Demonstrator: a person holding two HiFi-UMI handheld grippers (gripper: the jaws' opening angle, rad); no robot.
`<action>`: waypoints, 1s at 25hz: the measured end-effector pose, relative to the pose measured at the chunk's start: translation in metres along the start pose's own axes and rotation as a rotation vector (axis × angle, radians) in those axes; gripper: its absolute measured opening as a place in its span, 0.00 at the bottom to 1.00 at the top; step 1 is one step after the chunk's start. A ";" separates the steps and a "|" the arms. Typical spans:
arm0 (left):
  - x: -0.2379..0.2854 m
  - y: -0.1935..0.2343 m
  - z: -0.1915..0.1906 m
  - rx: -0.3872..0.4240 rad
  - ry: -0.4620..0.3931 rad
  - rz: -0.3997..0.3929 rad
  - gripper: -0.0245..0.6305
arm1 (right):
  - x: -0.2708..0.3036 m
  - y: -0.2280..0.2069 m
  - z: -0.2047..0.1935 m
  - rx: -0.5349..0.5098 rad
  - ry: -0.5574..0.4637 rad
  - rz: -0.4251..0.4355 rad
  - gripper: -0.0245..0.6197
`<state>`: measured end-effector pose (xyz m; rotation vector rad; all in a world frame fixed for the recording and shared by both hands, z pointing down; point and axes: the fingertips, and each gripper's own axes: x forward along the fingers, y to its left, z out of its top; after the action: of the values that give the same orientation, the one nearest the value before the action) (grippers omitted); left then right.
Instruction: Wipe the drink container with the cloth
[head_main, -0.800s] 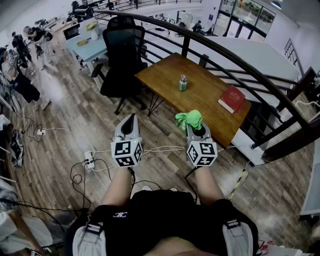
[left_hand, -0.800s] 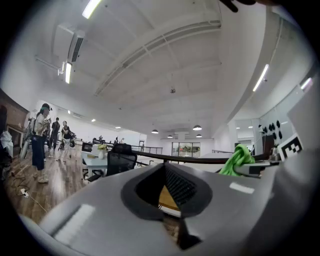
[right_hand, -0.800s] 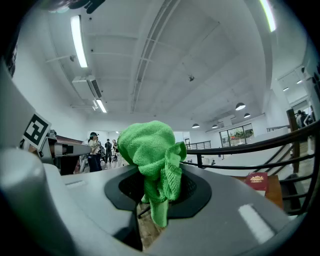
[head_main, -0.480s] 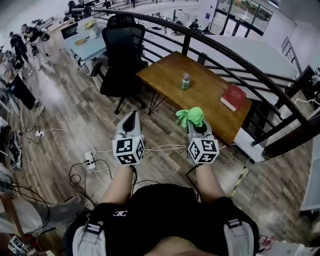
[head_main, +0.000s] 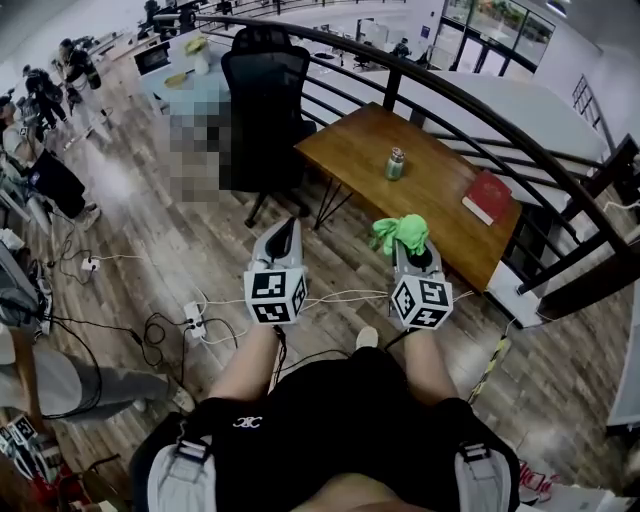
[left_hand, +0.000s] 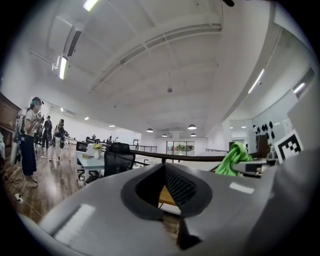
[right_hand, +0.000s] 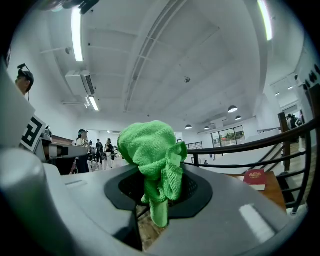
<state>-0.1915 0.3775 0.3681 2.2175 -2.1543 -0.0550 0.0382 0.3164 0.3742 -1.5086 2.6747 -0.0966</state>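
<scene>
Right gripper (head_main: 412, 252) clamps the green cloth (head_main: 402, 233); left gripper (head_main: 286, 230) has its jaws together. Drink container (head_main: 396, 164) stands mid-table (head_main: 440, 215), red book (head_main: 487, 196) near its right edge, print too small to read

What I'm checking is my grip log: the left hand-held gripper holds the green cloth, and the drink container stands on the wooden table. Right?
No: the right hand-held gripper holds the green cloth, as the right gripper view shows. The drink container does stand on the wooden table.
</scene>
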 end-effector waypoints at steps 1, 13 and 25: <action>0.000 0.004 0.001 0.004 -0.002 0.001 0.11 | 0.003 0.003 -0.001 0.001 0.000 0.000 0.19; 0.049 0.025 -0.007 0.002 -0.020 0.003 0.11 | 0.054 -0.012 -0.022 -0.001 0.026 0.001 0.19; 0.233 0.002 -0.021 0.038 0.016 -0.007 0.12 | 0.197 -0.118 -0.043 0.022 0.068 0.013 0.19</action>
<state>-0.1853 0.1449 0.3918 2.2379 -2.1573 0.0035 0.0335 0.0880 0.4222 -1.5080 2.7260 -0.1800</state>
